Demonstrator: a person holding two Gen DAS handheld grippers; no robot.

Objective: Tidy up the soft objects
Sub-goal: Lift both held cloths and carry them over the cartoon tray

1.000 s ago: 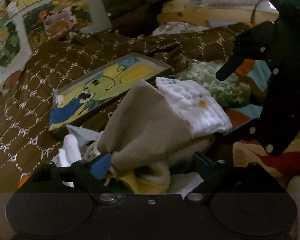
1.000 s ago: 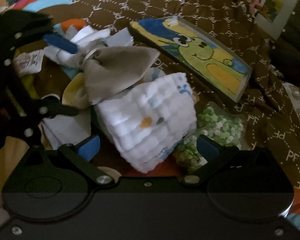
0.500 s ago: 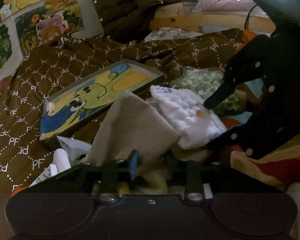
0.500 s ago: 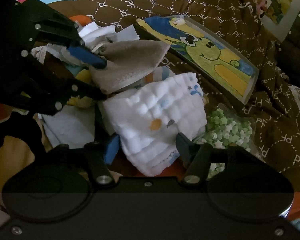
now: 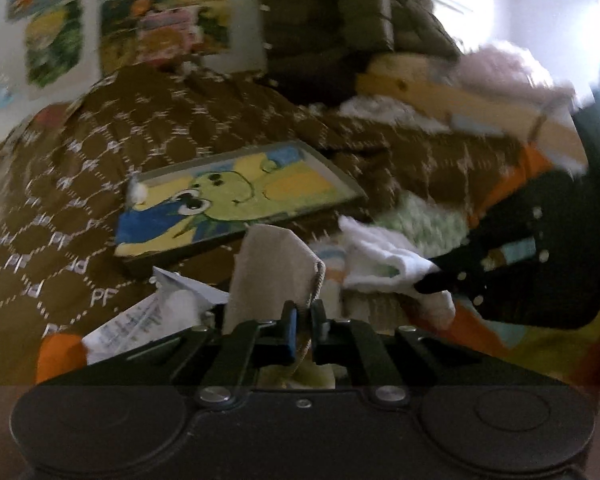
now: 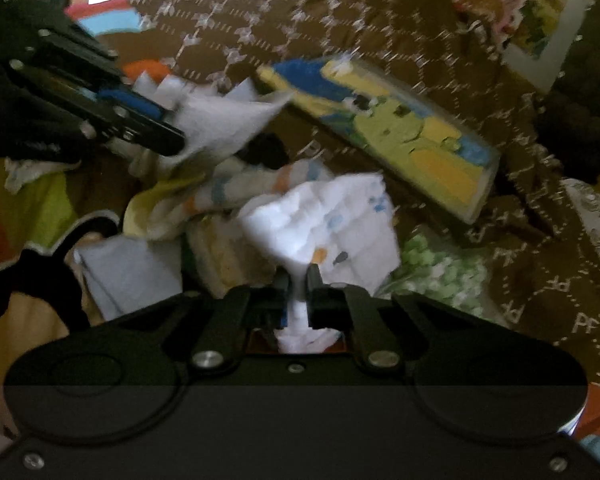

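My left gripper [image 5: 303, 316] is shut on a beige cloth pouch [image 5: 272, 268] with a drawstring, lifted off the pile; it also shows in the right wrist view [image 6: 224, 124], held by the left gripper [image 6: 172, 136]. My right gripper [image 6: 298, 280] is shut on a white quilted cloth [image 6: 324, 224] with small coloured prints; in the left wrist view that cloth [image 5: 384, 260] hangs from the right gripper [image 5: 424, 284]. Under them lies a heap of soft cloths [image 6: 204, 200], yellow and white.
A flat box with a green cartoon picture [image 5: 236, 196] lies on the brown patterned blanket [image 5: 60, 200]. A bag of green and white beads [image 6: 440, 272] lies right of the pile. Papers [image 5: 148, 316] lie at the left. A dark jacket [image 5: 340, 20] is at the back.
Both grippers have closed: the left on the beige pouch, the right on the white quilted cloth. Both cloths are bunched and lifted a little off the heap.
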